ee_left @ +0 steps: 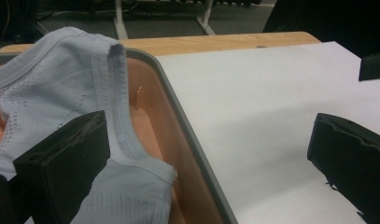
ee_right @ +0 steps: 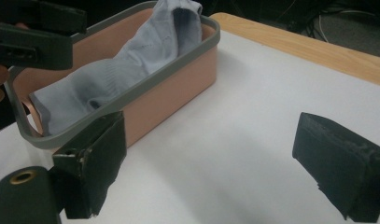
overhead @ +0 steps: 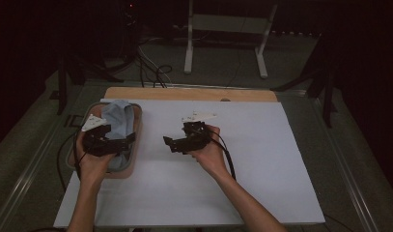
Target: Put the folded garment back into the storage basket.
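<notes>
A light blue knitted garment [overhead: 119, 118] lies in a salmon bin with a grey rim [overhead: 137, 130] at the left of the white board. My left gripper [overhead: 118, 137] hovers over the bin's near end, open. In the left gripper view its jaws stand wide apart [ee_left: 206, 158], one over the garment [ee_left: 61, 79], the other over the board beyond the rim [ee_left: 178, 98]. My right gripper [overhead: 177, 137] is held just right of the bin, open and pointing at it. In the right gripper view nothing lies between its jaws [ee_right: 215, 163], and the garment [ee_right: 131, 65] drapes over the bin's far end [ee_right: 131, 95].
The white board [overhead: 261, 159] covers most of the table, with a wooden strip [overhead: 184, 93] showing at its far edge. On the dark floor behind stand a white frame [overhead: 189, 48] and loose cables [overhead: 150, 72]. A metal rail [overhead: 30, 169] runs along the table's left side.
</notes>
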`<state>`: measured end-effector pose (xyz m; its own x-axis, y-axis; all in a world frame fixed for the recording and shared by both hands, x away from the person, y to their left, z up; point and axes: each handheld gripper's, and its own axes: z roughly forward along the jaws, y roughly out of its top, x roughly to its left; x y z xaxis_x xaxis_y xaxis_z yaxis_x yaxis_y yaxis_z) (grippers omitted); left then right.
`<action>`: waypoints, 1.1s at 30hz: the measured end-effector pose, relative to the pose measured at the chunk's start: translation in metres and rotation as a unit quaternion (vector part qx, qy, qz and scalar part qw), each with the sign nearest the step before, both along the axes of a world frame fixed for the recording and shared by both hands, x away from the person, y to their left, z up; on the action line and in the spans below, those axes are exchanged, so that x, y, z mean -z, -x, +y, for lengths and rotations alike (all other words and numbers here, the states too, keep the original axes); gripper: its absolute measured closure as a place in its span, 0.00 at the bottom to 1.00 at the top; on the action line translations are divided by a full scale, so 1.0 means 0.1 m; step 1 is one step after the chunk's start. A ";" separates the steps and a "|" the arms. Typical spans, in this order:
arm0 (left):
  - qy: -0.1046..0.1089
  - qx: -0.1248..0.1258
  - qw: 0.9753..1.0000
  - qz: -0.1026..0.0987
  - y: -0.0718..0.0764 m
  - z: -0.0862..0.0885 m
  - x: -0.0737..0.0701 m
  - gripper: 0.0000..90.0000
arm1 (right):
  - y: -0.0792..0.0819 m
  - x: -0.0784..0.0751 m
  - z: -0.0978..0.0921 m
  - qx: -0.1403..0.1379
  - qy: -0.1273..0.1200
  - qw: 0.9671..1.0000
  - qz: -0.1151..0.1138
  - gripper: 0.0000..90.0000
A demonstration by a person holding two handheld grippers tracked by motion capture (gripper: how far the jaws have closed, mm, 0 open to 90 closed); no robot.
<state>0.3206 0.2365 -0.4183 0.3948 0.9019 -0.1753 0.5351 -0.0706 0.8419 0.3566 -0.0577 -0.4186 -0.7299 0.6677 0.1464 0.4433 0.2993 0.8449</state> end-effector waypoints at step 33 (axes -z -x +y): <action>-0.026 0.003 0.999 -0.019 0.23 -0.02 0.17 0.00 | 0.24 0.07 -0.78 0.030 -0.013 0.999 -0.017 0.11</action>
